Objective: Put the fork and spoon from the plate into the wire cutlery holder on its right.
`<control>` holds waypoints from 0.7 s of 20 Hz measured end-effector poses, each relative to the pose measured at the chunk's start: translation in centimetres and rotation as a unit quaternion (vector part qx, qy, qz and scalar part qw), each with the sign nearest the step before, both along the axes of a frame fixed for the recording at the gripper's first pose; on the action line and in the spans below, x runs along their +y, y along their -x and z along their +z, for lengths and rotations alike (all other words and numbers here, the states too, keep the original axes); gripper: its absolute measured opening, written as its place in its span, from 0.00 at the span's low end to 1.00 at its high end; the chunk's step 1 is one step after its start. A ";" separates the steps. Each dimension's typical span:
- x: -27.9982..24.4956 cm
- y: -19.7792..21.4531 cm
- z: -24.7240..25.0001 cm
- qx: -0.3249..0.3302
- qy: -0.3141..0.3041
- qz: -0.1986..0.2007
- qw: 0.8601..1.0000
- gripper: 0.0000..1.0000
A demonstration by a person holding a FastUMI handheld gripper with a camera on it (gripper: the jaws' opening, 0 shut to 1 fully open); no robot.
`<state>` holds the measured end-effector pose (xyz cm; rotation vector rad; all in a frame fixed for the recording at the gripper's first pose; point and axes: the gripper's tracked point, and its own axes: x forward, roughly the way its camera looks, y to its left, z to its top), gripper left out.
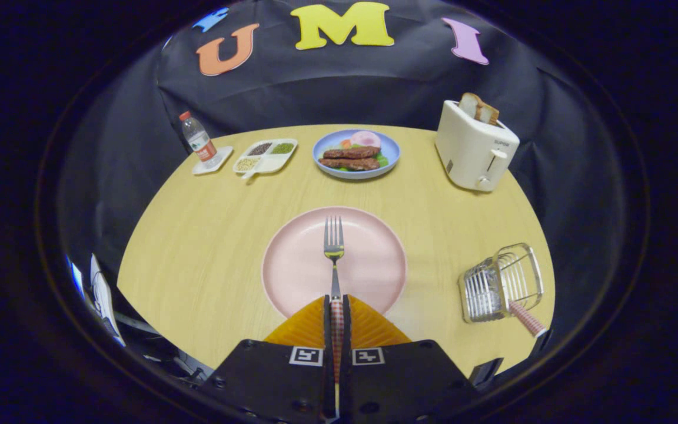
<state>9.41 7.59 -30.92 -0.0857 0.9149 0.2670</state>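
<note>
Gripper (336, 306) clamped on fork (333, 253) handle, bottom center, over plate (292, 265). Risk: thin handle pivoting, tines snagging holder (501, 282) wires lower right, tipping it.

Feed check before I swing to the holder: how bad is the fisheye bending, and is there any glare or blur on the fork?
Gripper view: the table edge bows strongly, and the toaster and wire holder lean outward; the centre is nearly straight. The fork, clamped in the gripper over the pink plate, is sharp, with a small glint at its neck. Lighting is even, shadows are soft.
</note>
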 end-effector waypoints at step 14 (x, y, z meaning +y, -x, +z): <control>-18.2 0.8 9.2 0.034 0.072 0.044 0.996 0.03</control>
